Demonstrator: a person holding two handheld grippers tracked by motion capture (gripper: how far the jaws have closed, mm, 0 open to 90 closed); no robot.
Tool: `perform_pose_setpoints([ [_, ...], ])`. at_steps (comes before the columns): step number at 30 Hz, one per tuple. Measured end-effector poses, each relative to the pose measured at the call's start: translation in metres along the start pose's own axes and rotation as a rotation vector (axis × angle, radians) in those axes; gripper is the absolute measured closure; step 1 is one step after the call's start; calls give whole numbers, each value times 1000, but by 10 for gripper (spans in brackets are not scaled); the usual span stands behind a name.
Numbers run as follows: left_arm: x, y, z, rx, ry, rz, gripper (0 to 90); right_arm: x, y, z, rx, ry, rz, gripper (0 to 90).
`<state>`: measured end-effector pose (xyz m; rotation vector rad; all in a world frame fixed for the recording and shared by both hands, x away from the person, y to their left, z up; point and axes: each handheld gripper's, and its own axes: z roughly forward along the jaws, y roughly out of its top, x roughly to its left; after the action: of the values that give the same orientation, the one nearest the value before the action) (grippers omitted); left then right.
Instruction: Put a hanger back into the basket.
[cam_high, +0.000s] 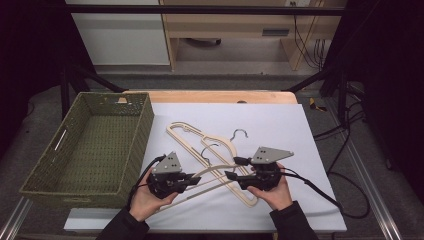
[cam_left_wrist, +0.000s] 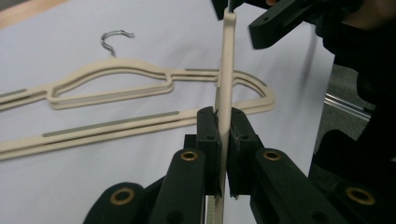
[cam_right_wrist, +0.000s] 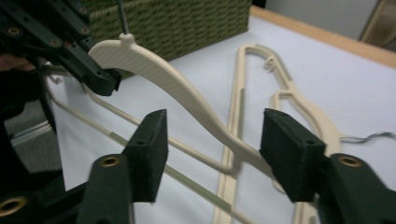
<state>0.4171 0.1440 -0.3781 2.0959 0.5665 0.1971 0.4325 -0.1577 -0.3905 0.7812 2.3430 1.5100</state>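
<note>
A cream plastic hanger (cam_high: 214, 169) is held just above the white sheet (cam_high: 280, 130). My left gripper (cam_high: 196, 178) is shut on it; in the left gripper view the pads of the left gripper (cam_left_wrist: 223, 116) pinch the hanger's thin edge (cam_left_wrist: 225, 70). My right gripper (cam_high: 231, 175) faces it from the right. In the right gripper view the right gripper (cam_right_wrist: 212, 135) stands open, and the hanger's curved arm (cam_right_wrist: 177, 88) passes between the jaws without touching the pads. The left gripper (cam_right_wrist: 93, 70) grips the hanger close to its metal hook.
Two more cream hangers (cam_high: 192, 140) with metal hooks (cam_high: 240, 133) lie crossed on the sheet behind the grippers. A green woven basket (cam_high: 142, 135) stands at the left, reaching over the table edge. The sheet's right half is bare.
</note>
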Motion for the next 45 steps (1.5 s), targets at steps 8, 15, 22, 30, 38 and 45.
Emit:
perform_pose_setpoints([
  [8,3,5,-17,-52,88,-19,854,-19,-4,-32,-90,-115,57,222],
  [15,2,18,-40,-92,127,-18,857,-29,-11,-44,-101,-171,104,175],
  [22,5,40,-71,-125,177,12,856,-30,-13,-49,-117,-199,117,127],
  [30,32,58,-108,-150,236,7,856,-33,-16,-53,-118,-234,125,78],
  [38,67,58,-139,-151,304,-25,856,-35,-18,-57,-121,-247,140,70],
  [45,103,45,-167,-130,369,-68,859,-36,-18,-58,-116,-249,144,67],
])
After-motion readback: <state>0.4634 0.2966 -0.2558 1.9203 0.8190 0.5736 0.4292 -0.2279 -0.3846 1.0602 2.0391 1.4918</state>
